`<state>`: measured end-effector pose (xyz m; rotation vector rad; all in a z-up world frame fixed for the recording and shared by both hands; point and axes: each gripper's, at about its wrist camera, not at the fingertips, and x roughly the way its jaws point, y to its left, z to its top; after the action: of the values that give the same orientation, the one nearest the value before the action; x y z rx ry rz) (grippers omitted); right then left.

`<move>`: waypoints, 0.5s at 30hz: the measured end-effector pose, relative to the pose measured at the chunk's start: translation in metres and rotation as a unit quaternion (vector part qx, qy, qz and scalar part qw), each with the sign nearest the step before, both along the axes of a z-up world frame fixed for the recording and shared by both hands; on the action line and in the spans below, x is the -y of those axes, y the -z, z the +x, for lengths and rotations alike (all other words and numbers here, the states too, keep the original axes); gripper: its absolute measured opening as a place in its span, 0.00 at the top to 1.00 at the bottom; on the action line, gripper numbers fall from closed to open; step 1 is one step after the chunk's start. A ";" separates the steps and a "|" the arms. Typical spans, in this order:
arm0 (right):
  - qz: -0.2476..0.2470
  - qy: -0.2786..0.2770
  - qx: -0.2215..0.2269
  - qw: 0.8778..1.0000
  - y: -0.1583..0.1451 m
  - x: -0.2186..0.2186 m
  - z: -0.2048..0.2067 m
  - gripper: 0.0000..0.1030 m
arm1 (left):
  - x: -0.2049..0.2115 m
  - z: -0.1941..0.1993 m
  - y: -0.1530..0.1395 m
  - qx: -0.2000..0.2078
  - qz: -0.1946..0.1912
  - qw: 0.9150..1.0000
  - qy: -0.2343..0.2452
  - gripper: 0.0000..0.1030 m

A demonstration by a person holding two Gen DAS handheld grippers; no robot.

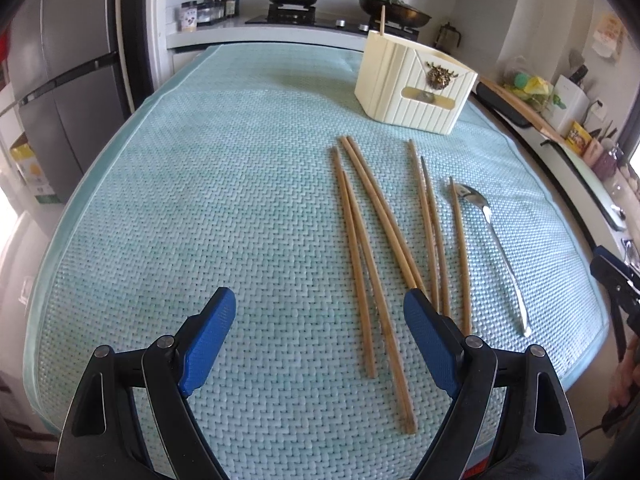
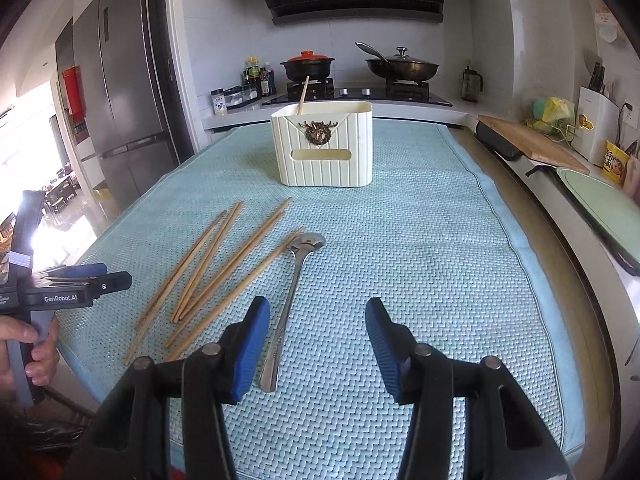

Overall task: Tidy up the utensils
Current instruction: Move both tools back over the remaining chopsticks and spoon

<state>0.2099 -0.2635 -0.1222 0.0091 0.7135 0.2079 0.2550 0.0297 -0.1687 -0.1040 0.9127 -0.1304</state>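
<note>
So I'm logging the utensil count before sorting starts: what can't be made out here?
- Holder contents: walls hide everything but one chopstick poking out, both views.
- Loose chopsticks: near ends hidden behind a blue pad, left wrist view.
- Spoon: handle partly behind a pad, right wrist view.

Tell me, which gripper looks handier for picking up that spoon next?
Probably the right gripper: it is open, and the spoon handle lies just beside its left finger. The left gripper, also open, faces the chopsticks, with the spoon farther off.

Black-framed grippers point(image 1: 320, 312), blue ribbed pads point(image 2: 250, 346), perhaps steel pivot screws.
</note>
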 end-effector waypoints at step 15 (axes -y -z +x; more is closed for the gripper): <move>-0.001 -0.006 -0.015 1.000 0.007 -0.006 0.003 0.51 | 0.005 0.026 0.034 -0.028 0.046 0.999 0.006 0.16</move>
<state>0.2130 -0.2578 -0.1289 0.0069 0.7447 0.2192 0.2813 0.0242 -0.2024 -0.0168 0.9749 -0.0971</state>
